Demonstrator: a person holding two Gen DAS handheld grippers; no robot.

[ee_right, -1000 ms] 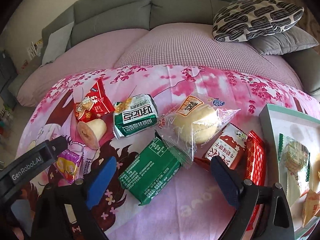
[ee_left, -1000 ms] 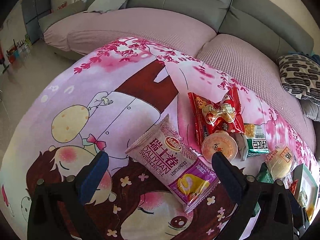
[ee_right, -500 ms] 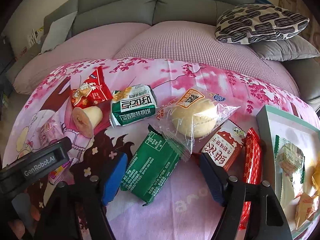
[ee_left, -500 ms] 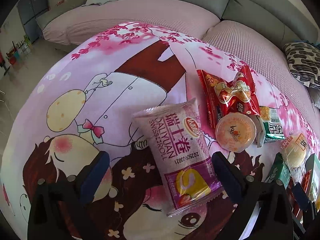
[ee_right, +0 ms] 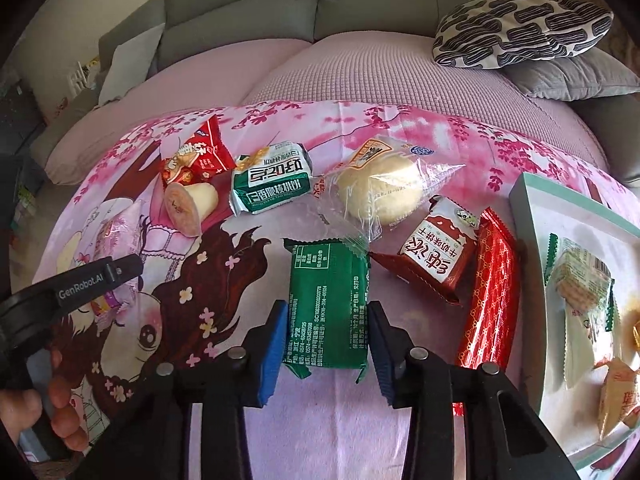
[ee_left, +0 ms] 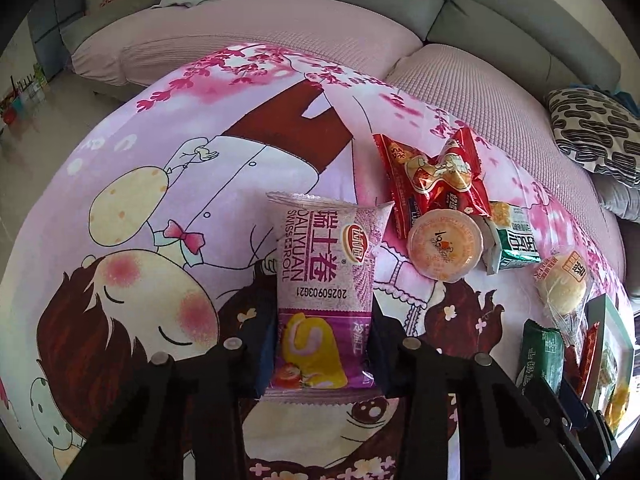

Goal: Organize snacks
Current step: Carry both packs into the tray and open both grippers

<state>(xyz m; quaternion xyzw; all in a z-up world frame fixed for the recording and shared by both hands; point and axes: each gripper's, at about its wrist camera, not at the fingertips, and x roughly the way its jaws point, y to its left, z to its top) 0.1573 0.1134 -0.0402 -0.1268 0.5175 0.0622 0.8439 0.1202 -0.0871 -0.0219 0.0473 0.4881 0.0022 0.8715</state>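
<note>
Left gripper [ee_left: 322,354] clamped on the lower end of a purple-and-white plastic Swiss roll packet [ee_left: 324,280], both blue pads pressing its sides; printed along the wrapper: "DALIYUAN SWISS ROLL", large Chinese characters, a red oval logo and the code "20250903G21". Lying flat on a pink cartoon-print cloth [ee_left: 168,184] spread over the seat of a grey sofa [ee_left: 500,12]. Right gripper [ee_right: 326,340] closed around the near end of a dark green foil snack packet [ee_right: 326,300], back side up, covered in small white Chinese print too fine to read apart from a string beginning "SC". Just beyond it, a round pale bun in a clear wrapper with an orange label [ee_right: 380,190], touching the green packet's far edge. Further left, a green-and-white biscuit pack with bold Chinese lettering [ee_right: 272,184], a translucent orange jelly cup tipped on its side [ee_right: 188,204] and a red crinkled snack bag [ee_right: 200,156], all close together. Right of the green packet, a dark red and white biscuit packet with Chinese characters [ee_right: 436,252] and a long shiny red foil bar [ee_right: 492,292], side by side. At the far right, a mint-rimmed white tray [ee_right: 532,208] holding several wrapped snacks. "GenRobot.AI" legible on the black arm of the left gripper in the right wrist view.
</note>
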